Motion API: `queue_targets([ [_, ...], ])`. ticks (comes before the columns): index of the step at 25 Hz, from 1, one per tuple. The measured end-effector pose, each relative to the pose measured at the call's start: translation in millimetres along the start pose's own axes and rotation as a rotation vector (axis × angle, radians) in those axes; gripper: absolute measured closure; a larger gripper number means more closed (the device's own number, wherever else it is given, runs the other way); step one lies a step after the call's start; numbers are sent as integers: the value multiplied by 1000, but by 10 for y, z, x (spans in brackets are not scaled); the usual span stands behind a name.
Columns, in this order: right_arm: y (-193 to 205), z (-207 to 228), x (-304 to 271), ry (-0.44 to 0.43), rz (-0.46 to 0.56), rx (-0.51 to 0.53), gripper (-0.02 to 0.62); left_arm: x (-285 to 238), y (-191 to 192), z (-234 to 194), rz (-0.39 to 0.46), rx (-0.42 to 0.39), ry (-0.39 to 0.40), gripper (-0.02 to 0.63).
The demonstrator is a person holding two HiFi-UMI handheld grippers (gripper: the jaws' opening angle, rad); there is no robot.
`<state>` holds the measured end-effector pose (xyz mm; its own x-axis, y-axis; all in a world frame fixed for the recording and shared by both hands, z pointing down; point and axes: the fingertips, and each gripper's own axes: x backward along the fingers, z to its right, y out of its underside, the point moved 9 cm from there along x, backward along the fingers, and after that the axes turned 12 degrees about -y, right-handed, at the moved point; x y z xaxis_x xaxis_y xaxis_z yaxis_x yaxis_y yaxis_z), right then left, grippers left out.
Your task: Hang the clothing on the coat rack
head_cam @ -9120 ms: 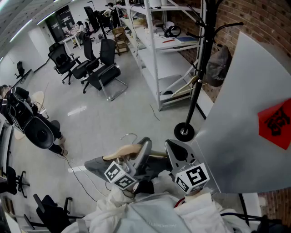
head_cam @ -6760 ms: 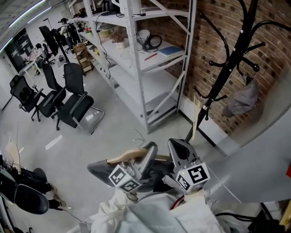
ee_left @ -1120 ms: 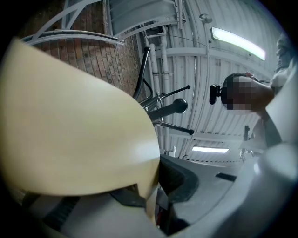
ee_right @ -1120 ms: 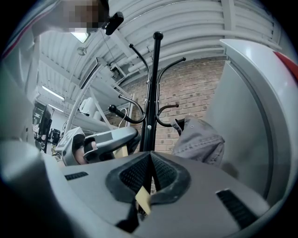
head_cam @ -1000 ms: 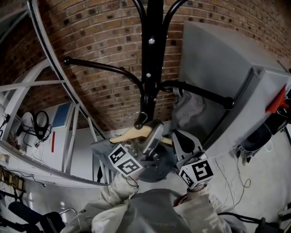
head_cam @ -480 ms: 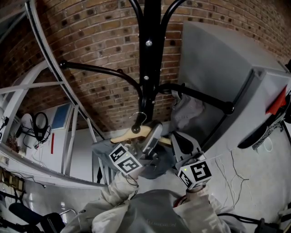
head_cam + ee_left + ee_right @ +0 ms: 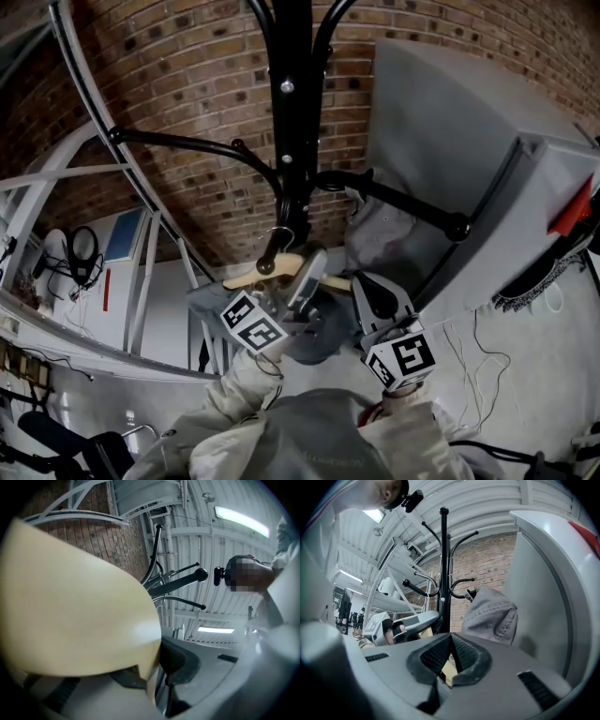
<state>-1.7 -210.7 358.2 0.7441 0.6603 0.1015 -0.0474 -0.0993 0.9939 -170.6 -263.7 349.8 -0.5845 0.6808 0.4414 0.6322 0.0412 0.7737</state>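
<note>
The black coat rack (image 7: 292, 103) stands against the brick wall, with its arms (image 7: 180, 577) spreading overhead. A pale wooden hanger (image 7: 272, 271) carries a dark grey garment (image 7: 317, 343). Its metal hook (image 7: 279, 238) is right beside the rack's pole, under a lower arm. My left gripper (image 7: 307, 277) is shut on the hanger, whose wood (image 7: 70, 606) fills the left gripper view. My right gripper (image 7: 367, 298) is shut on the hanger's right arm. A sliver of that wood (image 7: 449, 673) shows between its pads.
A grey cloth (image 7: 377, 236) hangs from the rack's right arm (image 7: 412, 208), close above my right gripper. A large grey panel (image 7: 469, 159) stands at the right. White metal shelving (image 7: 141, 234) is at the left, and cables (image 7: 487, 347) lie on the floor.
Both grippers and the hanger have moved a little up and left, bringing the hook closer to the rack's pole. Seconds earlier they were out in the room, away from the rack.
</note>
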Motion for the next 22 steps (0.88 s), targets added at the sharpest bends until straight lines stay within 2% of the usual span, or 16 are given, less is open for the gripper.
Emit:
queue_targets([
  [5, 27, 11, 61, -10, -4, -15, 574, -7, 10, 6, 11, -7, -5, 557],
  [13, 98, 56, 158, -20, 0, -37, 574, 18, 84, 13, 0, -66, -16, 553],
  [22, 194, 73, 363, -45, -15, -64, 574, 142, 174, 58, 11, -92, -104, 508],
])
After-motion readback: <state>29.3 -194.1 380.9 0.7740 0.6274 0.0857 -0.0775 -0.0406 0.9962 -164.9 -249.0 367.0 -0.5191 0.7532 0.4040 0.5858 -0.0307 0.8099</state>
